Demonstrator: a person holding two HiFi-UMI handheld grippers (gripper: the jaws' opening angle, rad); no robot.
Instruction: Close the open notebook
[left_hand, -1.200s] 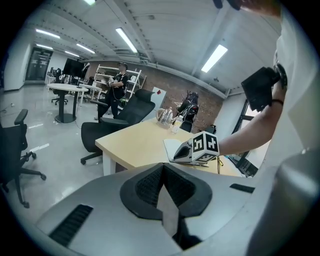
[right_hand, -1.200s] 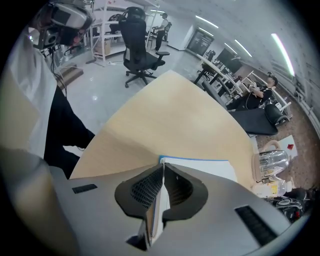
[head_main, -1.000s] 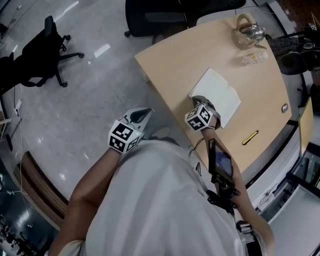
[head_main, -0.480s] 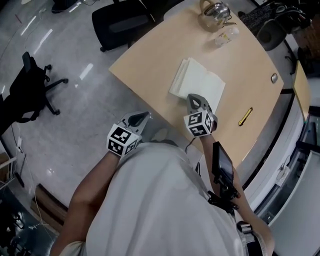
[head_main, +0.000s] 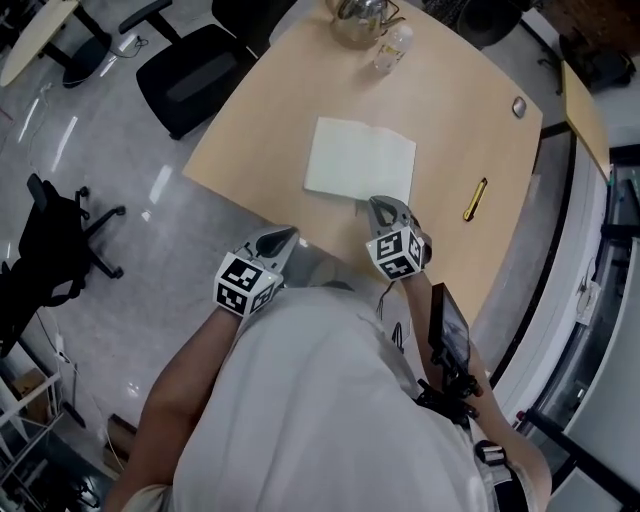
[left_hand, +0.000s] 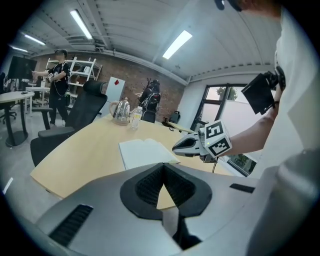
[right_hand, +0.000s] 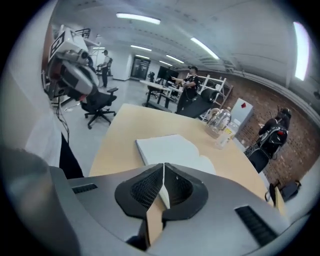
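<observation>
The open notebook (head_main: 360, 158) lies flat on the beige table (head_main: 250, 150), its white pages up. It also shows ahead of the jaws in the left gripper view (left_hand: 145, 152) and in the right gripper view (right_hand: 170, 149). My right gripper (head_main: 378, 204) is shut and empty, its tips at the notebook's near edge towards the right-hand page. My left gripper (head_main: 290, 234) is also shut and empty. It hangs just off the table's near edge, left of the notebook. The right gripper (left_hand: 185, 145) appears in the left gripper view beside the notebook.
A yellow pen (head_main: 475, 200) lies right of the notebook. A kettle (head_main: 358, 14) and a clear bottle (head_main: 392, 44) stand at the table's far end. Black office chairs (head_main: 190, 72) stand on the floor to the left. People (left_hand: 59, 85) stand far back in the room.
The head view has swung, so the table sits more square and the notebook lies farther up. My right gripper went from over the notebook's near corner back to its near edge. The left gripper kept its place.
</observation>
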